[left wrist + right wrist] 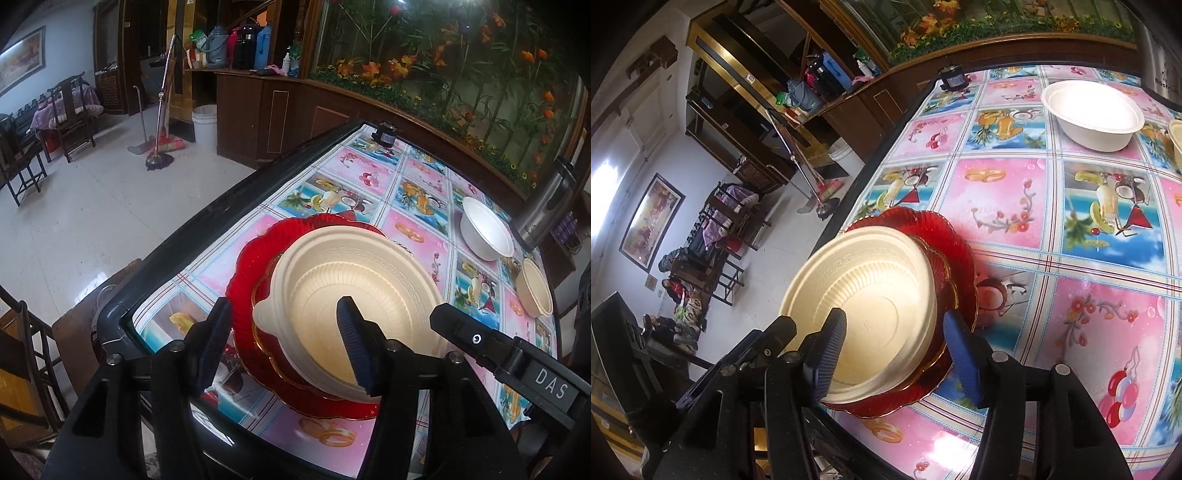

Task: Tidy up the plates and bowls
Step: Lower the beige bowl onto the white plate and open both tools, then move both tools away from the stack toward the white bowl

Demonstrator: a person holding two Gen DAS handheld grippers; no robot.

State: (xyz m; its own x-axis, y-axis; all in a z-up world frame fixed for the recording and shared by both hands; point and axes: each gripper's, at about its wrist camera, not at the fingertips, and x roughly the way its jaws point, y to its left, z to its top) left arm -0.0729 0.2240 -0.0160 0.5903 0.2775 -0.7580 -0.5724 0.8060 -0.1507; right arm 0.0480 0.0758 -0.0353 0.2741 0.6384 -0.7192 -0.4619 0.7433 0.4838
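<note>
A cream bowl (354, 273) (871, 273) sits on a small gold-rimmed red plate (264, 291) (947, 280), which lies on a larger red plate (251, 258) (956, 251) near the table's front-left corner. My left gripper (283, 306) is open astride the bowl's left rim, one finger outside and one over the inside, with no pad pressing. My right gripper (894, 317) is open astride the bowl's right rim in the same way. One of the right gripper's fingers (454, 325) shows in the left wrist view.
A white bowl (484, 229) (1093, 110) and a small cream bowl (533, 291) (1176, 140) stand at the far right beside a steel flask (546, 210). A small black object (384, 134) sits at the far edge. The table's black rim (207, 218) is just left of the stack.
</note>
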